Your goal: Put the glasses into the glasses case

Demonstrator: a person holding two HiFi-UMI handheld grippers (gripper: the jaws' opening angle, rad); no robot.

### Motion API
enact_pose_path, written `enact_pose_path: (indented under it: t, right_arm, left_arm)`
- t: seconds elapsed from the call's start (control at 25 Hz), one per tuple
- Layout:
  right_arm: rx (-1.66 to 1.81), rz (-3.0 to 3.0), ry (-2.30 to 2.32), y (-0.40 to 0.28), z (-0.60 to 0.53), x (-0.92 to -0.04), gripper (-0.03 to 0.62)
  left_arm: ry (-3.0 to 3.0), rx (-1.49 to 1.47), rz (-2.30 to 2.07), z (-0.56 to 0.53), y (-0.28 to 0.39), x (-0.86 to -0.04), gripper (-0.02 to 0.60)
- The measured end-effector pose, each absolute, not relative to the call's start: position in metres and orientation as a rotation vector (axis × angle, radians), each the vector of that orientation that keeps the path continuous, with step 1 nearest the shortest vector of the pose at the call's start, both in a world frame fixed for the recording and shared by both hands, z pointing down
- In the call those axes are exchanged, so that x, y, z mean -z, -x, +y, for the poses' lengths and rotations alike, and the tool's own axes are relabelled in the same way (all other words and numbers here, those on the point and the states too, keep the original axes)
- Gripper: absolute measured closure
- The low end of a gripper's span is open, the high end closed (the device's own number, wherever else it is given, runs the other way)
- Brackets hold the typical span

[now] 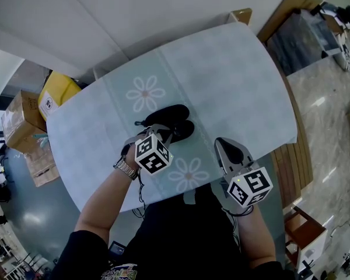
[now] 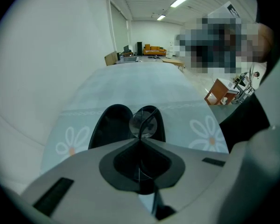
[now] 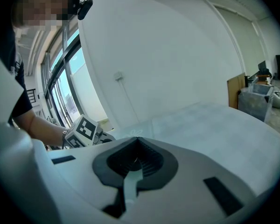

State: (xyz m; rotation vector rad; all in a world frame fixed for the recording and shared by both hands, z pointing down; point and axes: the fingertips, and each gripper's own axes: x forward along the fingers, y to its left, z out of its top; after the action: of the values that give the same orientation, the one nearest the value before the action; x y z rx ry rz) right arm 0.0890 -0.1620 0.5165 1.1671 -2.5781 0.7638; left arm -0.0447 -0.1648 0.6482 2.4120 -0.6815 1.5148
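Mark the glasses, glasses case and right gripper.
glasses (image 2: 141,123), left gripper view, on the lens.
glasses case (image 2: 111,127), left gripper view, inside of the open left half.
right gripper (image 3: 137,139), right gripper view, where its shut jaws meet.

glasses case (image 1: 174,116) on table (image 1: 239,74) | glasses (image 2: 141,123) in left tool (image 1: 161,132) at case's near edge | right tool (image 1: 223,143) apart, rightward

I saw a matt cloth over the table (image 1: 239,63), a smooth black glasses case (image 1: 170,116) with faint shine, a clear glossy lens on the glasses (image 2: 141,123), and a polished, stone-like floor (image 1: 324,104).
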Motion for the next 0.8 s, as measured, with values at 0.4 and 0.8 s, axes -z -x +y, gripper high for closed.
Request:
enact_pose_path:
  t: [0.4, 0.8]
  right_arm:
    - [-0.770, -2.566, -1.193, -0.095, -0.159, -0.518, 0.571]
    - [-0.784, -2.558, -1.215, -0.101, -0.161, -0.519, 0.571]
  left_arm:
    - [-2.374, -1.581, -0.613, -0.163, 0.044, -0.660, 0.552]
    - [-2.359, -1.635, -0.549, -0.162, 0.040, -0.669, 0.552]
